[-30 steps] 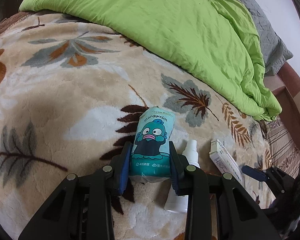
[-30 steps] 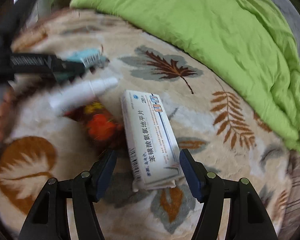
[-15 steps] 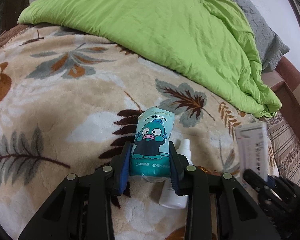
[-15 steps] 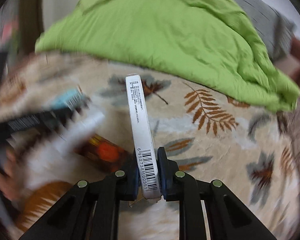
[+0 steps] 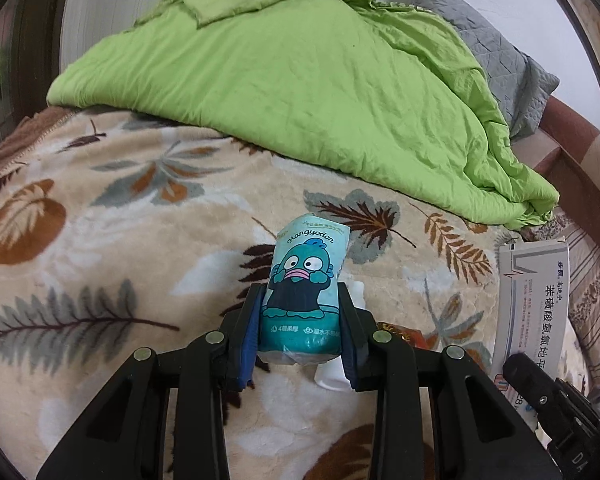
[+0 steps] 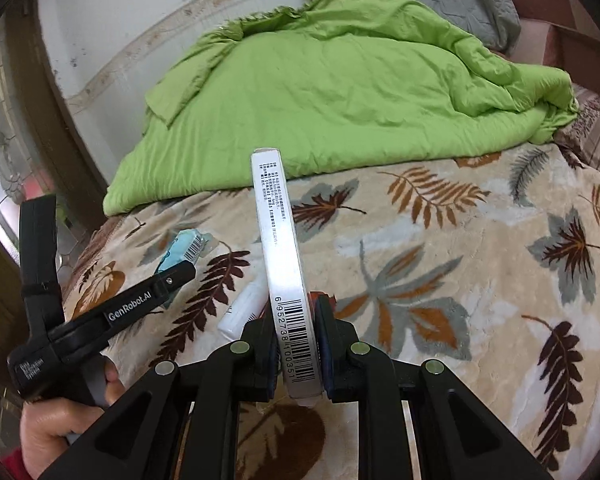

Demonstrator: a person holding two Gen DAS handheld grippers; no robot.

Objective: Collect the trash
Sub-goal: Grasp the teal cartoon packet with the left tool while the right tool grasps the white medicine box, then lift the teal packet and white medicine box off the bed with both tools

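My left gripper (image 5: 300, 332) clamps the tissue pack (image 5: 306, 280), my right gripper (image 6: 298, 350) clamps the medicine box (image 6: 284, 264); the white spray bottle (image 6: 244, 308) and orange wrapper (image 5: 410, 336) beside it remain on the leaf-print blanket (image 6: 460, 280).

Teal tissue pack (image 5: 306, 292), cartoon fish print, plastic wrap crinkled: clamped by its lower sides, printed face up, lifted off the leaf-pattern blanket. White medicine box (image 6: 286, 264), flat and long, barcode on the narrow edge: held edge-up by its near end, far end pointing away over the blanket. White spray bottle (image 6: 246, 308) lies on its side on the blanket, mostly hidden behind the box. Orange-red wrapper (image 5: 408, 334) just beside the bottle, barely visible.
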